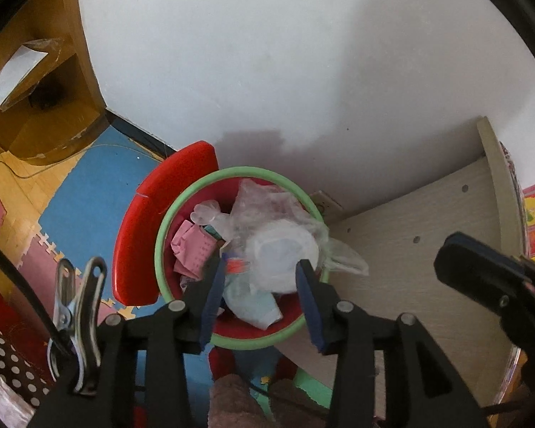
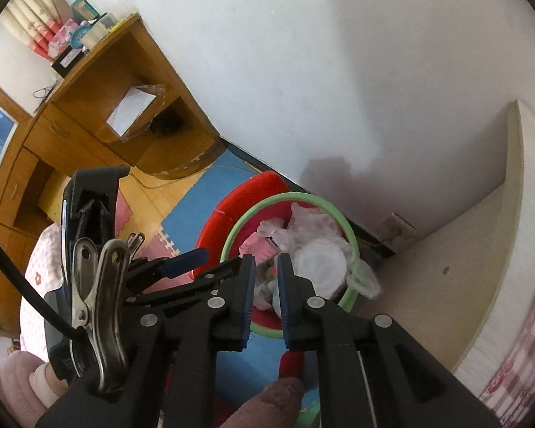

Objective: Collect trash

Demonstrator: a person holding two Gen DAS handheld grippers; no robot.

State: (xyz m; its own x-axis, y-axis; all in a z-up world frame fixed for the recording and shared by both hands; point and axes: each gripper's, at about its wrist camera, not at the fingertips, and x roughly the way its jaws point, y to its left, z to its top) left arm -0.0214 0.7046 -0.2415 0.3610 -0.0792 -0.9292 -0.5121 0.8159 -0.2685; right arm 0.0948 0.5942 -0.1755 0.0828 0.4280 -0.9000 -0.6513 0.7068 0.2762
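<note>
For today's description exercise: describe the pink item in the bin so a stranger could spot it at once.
Start at the red bin with the green rim, standing by the white wall. Inside, on the side nearest the red lid, lies crumpled pink packaging. Everything around it is clear or whitish plastic.

The left tongs [image 1: 260,274] are black, with flat blue pads [image 1: 210,296] on the fingers and round silver pins at the joints. The right tongs [image 2: 266,278] look the same, black with blue ridged pads [image 2: 250,296]. Each has a shiny metal clip [image 1: 78,299] pinching a black cable [image 1: 25,292] at its side
</note>
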